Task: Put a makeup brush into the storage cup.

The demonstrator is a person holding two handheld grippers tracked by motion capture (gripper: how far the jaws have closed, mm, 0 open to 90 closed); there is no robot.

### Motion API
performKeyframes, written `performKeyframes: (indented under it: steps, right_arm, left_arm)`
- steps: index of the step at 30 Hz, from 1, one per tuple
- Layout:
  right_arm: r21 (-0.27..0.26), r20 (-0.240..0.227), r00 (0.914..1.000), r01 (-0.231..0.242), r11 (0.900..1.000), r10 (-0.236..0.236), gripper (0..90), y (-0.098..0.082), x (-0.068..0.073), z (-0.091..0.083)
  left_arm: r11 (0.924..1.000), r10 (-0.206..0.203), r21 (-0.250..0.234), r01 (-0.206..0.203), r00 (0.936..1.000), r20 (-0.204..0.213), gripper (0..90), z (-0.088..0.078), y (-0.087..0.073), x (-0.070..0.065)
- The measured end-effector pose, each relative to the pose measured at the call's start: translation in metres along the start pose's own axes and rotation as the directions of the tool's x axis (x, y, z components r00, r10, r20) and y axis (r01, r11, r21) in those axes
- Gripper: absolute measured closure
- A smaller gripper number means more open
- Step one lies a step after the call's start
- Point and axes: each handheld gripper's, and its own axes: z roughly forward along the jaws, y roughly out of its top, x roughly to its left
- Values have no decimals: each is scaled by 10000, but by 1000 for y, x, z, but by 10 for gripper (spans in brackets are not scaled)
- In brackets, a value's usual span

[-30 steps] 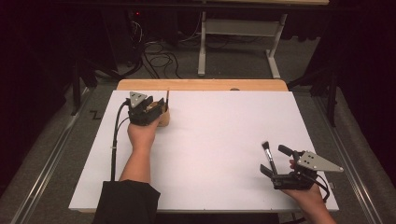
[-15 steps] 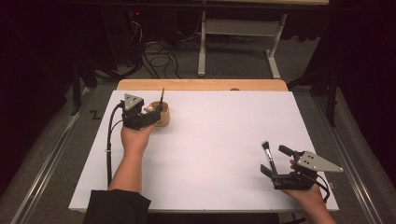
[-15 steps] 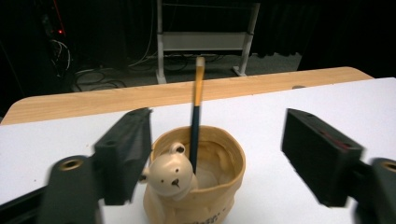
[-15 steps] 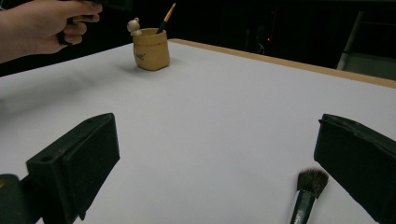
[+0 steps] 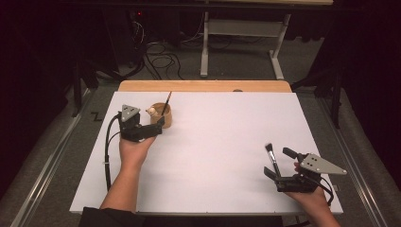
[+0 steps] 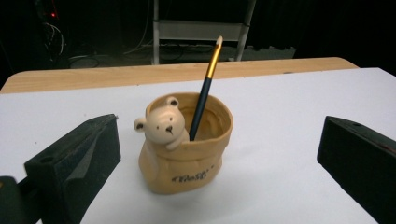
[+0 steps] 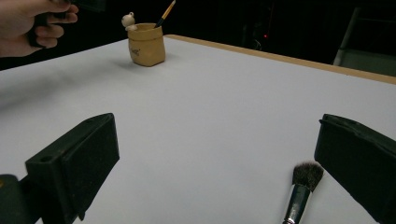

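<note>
tabletop (image 5: 213, 142): white sheet over a wooden top, mostly bare; the few things sit at opposite sides, one within reach of each hand

left gripper (image 5: 158, 126): far left of the tabletop, pointed at the pot from just beside it; its jaws have just been opening and now stand wide, with nothing pressed between them. In the left gripper view the pot sits in the gap, clear of both fingers (image 6: 74, 163), which reads as a release after steadying or setting the pot

right gripper (image 5: 278, 165): near right edge of the tabletop, jaws spread wide, gripping nothing; the make-up brush lies between the fingers (image 7: 70, 163), probably so they can close on its handle next

bear pot (image 6: 187, 144): tan ceramic pouch with a small bear peeking over the rim, upright on the tabletop, free-standing; serves as the brush holder

make-up brush (image 7: 303, 191): dark bristle head towards the table's middle, lying near the right-hand finger; whether it touches the pad is hard to tell, handle partly out of frame

thin brush (image 6: 204, 88): dark handle, gold ferrule, leaning inside the pot against the rim, tip up
</note>
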Motion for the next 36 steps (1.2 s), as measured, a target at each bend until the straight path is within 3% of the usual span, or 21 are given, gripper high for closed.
performKeyframes:
  steps: [6,10,15,18,19,21,23,26,28,31,36]
  right_arm:
    - [119,60,10000,0,9999,-1,6,-2,0,1]
    - [90,85,10000,8,10000,-9,6,-2,-1,0]
    - [26,214,9998,-16,10000,15,6,-3,-3,-1]
    - [25,251,9997,-27,10000,26,5,-4,-3,-1]
    - [25,265,9996,22,10000,-23,6,-4,-4,-1]
    - [98,329,9995,15,10000,-19,6,-5,-4,-1]
    - [121,335,9994,31,9999,-35,6,-6,-5,-1]
    - [144,522,9986,52,9999,-60,6,-7,-6,-1]
    - [200,658,9978,13,9998,-26,5,-8,-7,-1]
    - [247,879,9961,-30,9997,9,5,-10,-9,-3]
    - [236,1113,9936,-219,9995,192,5,-12,-14,-4]
  left_arm:
    - [10000,-22,77,20,9998,204,6,-18,-5,4]
    - [9991,363,209,-368,9991,220,6,-34,-12,4]
    - [9991,221,337,-242,9978,622,6,-57,-15,0]
    - [9970,713,221,-740,9921,1028,6,-77,-27,-6]
    - [9974,686,144,-707,9910,1145,6,-84,-31,-6]
    - [9999,170,-7,-171,9908,1339,6,-96,-41,-3]
    - [9986,43,516,-118,9899,1419,6,-98,-51,-3]
    - [9908,783,971,-940,9849,1545,6,-97,-65,-5]
    - [9868,730,1294,-969,9812,1784,6,-95,-73,-9]
    - [9825,1206,1139,-1471,9699,2114,6,-95,-76,-15]
    - [9891,806,1030,-1050,9727,2178,6,-95,-70,-12]
